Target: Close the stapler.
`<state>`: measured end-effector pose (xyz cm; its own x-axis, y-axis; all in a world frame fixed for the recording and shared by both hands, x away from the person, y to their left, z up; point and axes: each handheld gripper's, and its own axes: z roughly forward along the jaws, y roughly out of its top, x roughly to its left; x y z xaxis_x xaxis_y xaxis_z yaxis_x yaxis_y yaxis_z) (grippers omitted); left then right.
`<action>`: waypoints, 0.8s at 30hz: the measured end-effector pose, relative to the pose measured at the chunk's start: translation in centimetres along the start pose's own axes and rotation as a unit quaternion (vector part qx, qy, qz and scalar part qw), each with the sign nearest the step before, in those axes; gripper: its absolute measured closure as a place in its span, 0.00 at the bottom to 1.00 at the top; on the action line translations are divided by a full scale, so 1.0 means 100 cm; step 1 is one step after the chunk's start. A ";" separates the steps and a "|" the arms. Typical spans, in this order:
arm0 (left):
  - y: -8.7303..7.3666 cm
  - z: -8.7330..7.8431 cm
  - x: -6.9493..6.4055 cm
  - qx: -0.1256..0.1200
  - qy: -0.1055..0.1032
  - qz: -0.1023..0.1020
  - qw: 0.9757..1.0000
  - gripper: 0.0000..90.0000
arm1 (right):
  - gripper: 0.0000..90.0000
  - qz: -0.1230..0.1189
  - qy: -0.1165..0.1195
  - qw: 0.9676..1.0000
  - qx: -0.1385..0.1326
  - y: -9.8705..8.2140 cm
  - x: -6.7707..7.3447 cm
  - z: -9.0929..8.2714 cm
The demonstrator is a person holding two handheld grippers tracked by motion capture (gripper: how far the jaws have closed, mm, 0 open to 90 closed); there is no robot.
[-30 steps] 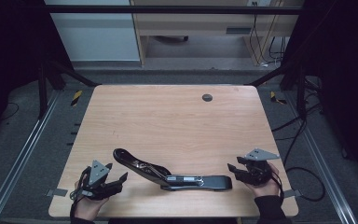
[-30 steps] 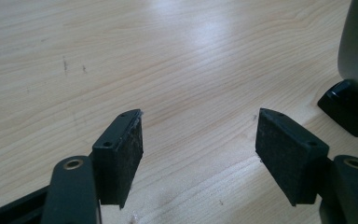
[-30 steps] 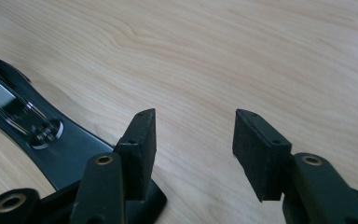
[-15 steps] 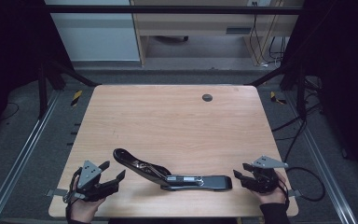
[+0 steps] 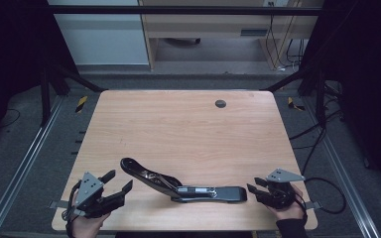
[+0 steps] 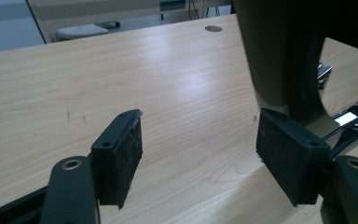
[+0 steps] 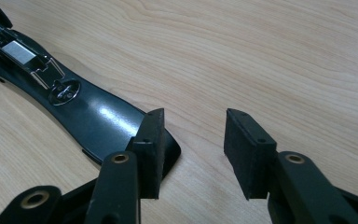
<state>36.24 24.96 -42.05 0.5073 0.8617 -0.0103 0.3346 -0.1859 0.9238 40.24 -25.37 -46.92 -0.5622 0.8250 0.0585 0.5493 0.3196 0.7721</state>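
1. Table [image 5: 188,134]: a light wooden top with rounded corners fills the middle of the high view, with a small dark round cap [image 5: 221,103] set into it towards the upper centre.
2. Long black metal-and-plastic bracket [image 5: 178,183], bent in the middle, lies flat on the table in the lower centre of the high view; one end rises toward the lower left, the flat end points right. In the right gripper view its glossy rounded end [image 7: 98,121] sits at the left of the frame, with silver fittings further up.
3. Left gripper [image 5: 116,182], black with a grey three-cornered plate, sits in the lower left of the high view, just short of the bracket's raised end. Its jaws stand wide apart with only bare wood between the pads [image 6: 121,154].
4. Right gripper [image 5: 254,190] sits in the lower right, just beside the bracket's flat end. Its jaws have just been closing yet stay apart; nothing lies between them, and the left pad [image 7: 151,149] overlaps the bracket's tip.
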 end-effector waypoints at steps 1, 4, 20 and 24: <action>0.001 -0.001 -0.001 -0.001 -0.001 0.002 1.000 0.34 | 0.68 0.003 0.003 1.000 0.001 0.000 0.001 0.000; 0.002 -0.003 -0.004 -0.006 -0.005 0.005 1.000 0.34 | 0.72 0.001 0.008 1.000 0.001 0.000 0.002 0.000; 0.010 -0.007 -0.021 -0.012 -0.030 0.017 0.999 0.34 | 0.90 0.003 0.042 0.999 0.011 -0.002 0.009 0.000; 0.012 -0.004 -0.024 -0.011 -0.030 0.019 0.999 0.34 | 0.95 0.006 0.050 0.999 0.019 -0.002 0.011 0.000</action>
<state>35.12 22.85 -40.78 0.5657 0.8246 0.0020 0.2977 -0.2065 0.9321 39.50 -24.54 -47.02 -0.6128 0.7791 0.1324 0.5786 0.3282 0.7467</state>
